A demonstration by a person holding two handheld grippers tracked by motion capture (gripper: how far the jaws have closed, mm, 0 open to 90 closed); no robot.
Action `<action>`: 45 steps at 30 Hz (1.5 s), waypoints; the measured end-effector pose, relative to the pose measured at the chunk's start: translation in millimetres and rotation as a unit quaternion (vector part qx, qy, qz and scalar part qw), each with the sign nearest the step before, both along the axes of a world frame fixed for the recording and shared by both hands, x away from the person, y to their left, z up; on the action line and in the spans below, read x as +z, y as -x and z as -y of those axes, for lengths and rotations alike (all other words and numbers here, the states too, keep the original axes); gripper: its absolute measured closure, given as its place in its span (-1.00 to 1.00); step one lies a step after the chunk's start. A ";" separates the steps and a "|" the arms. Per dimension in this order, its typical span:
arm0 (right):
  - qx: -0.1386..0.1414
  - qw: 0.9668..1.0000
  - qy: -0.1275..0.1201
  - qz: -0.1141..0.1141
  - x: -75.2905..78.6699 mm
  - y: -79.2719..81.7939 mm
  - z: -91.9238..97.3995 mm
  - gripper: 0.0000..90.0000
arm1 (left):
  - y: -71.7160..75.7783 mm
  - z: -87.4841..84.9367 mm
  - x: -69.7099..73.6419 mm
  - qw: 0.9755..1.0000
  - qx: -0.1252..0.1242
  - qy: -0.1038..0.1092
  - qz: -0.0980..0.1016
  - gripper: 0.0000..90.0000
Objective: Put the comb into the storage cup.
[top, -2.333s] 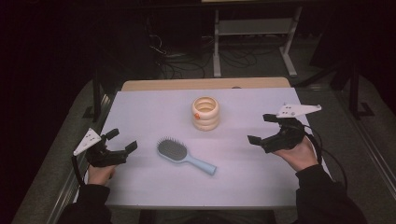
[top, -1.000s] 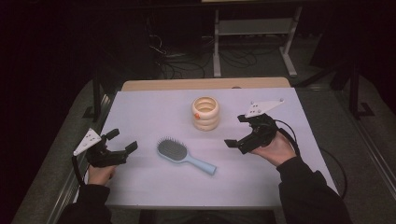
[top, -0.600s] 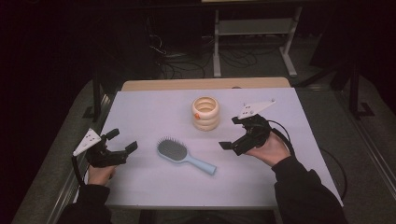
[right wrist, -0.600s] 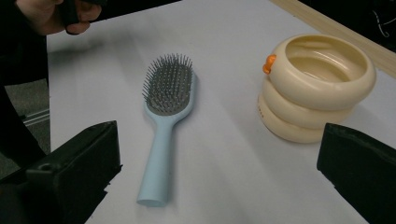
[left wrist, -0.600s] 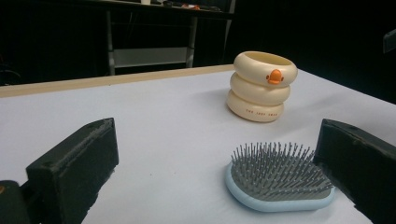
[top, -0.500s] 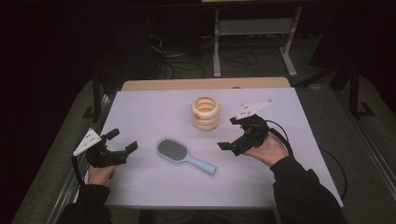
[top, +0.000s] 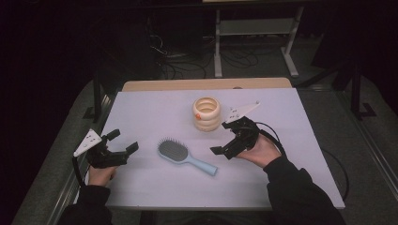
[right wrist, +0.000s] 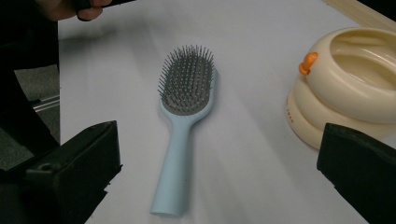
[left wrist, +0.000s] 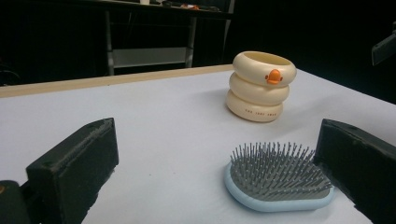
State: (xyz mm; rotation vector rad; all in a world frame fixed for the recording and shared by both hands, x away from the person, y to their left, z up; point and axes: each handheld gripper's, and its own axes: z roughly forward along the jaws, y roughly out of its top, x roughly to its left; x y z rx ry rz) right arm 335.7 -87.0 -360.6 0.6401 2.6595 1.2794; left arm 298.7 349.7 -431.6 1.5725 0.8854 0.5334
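— Two things are seen on the table [top: 141, 112] from the high view: a blue hairbrush [top: 185, 156], mid-table, and a cream ringed cup [top: 206, 114] behind it.

— And the grippers?

— Left gripper [left wrist: 210, 172]: jaws spread, empty, brush head between them. Right gripper [right wrist: 219, 177]: jaws parted, empty, handle between; it has been brought leftward since earlier.

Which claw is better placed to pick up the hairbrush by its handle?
Right, probably. The right claw is open beside the hairbrush handle end, which lies between its jaws in its own view. The left claw sits off at the bristle end.
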 end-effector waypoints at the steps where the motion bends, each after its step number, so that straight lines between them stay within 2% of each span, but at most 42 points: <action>1: 0.002 1.000 0.001 -0.002 -0.7 -0.3 -1.6 -1.00 | 0.0 0.0 0.0 1.000 0.000 0.000 0.000 -1.00; 10: 0.020 0.999 0.026 -0.015 -10.1 -1.6 -17.9 -1.00 | 0.2 0.4 0.0 1.000 -0.002 -0.001 0.001 -1.00; 20: 0.036 0.998 0.043 -0.026 -18.5 -2.6 -32.9 -1.00 | 0.0 0.4 -0.1 1.000 -0.003 0.000 0.001 -1.00; 45: 0.055 0.994 0.085 -0.048 -34.1 -7.6 -62.0 -1.00 | -0.2 0.4 -0.1 1.000 -0.004 0.000 0.001 -1.00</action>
